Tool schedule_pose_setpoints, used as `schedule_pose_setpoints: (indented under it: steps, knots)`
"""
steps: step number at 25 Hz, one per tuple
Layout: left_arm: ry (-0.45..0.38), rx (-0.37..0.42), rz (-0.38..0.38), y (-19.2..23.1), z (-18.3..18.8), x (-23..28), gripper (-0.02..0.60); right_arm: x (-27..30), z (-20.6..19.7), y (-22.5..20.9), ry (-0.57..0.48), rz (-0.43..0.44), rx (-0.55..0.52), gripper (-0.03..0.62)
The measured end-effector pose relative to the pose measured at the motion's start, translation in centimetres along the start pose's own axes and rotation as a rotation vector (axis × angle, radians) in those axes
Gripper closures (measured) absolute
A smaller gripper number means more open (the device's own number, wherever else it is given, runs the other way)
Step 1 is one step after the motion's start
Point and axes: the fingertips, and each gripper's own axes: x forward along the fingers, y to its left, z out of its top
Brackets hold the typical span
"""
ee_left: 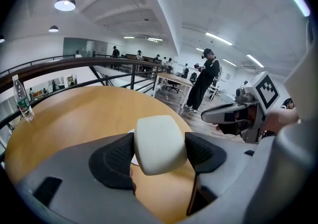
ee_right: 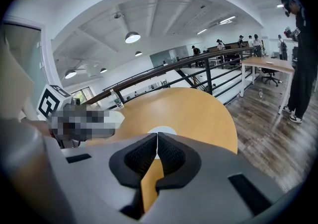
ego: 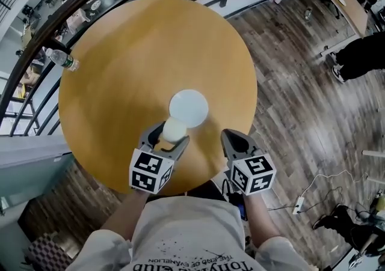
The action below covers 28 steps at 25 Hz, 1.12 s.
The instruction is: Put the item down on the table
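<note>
Item: a smooth, off-white block [ee_left: 158, 143] with rounded corners and a matte skin.
Item's place: it sits between the jaws of the left gripper [ego: 167, 134], over the table's near edge and just on the near side of the white disc. Whether its underside touches the wood cannot be told.
Left gripper: it is clamped on the block, with a ribbed black pad pressed against each of the block's side faces. The block's top stands clear above the pads.
Right gripper [ee_right: 157, 151]: the textured pads meet with nothing between them. It hangs beside the left one at the near edge.
Table [ego: 120, 59]: a round top of plain honey-coloured wood.
White disc [ego: 188, 106]: flat and circular, lying near the table's middle.
Bottle [ego: 62, 58]: clear plastic, standing at the far-left edge.
</note>
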Motion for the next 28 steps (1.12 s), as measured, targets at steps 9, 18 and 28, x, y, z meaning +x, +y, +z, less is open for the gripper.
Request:
schedule_pose_setpoints:
  steps: [9,18,28]
  knots:
    - [0.041,-0.012,0.010,2.0,-0.7,3.8,0.247,2.9,-0.2,-0.9,0.030,0.022,-0.022,0.568]
    - [0.087,0.009,0.039,4.0,-1.3,7.2,0.248,4.9,-1.0,-2.1,0.049,0.032,-0.005,0.568]
    - [0.153,0.006,0.049,4.5,-2.2,11.4,0.248,5.7,-2.2,-3.3,0.074,0.036,0.047,0.568]
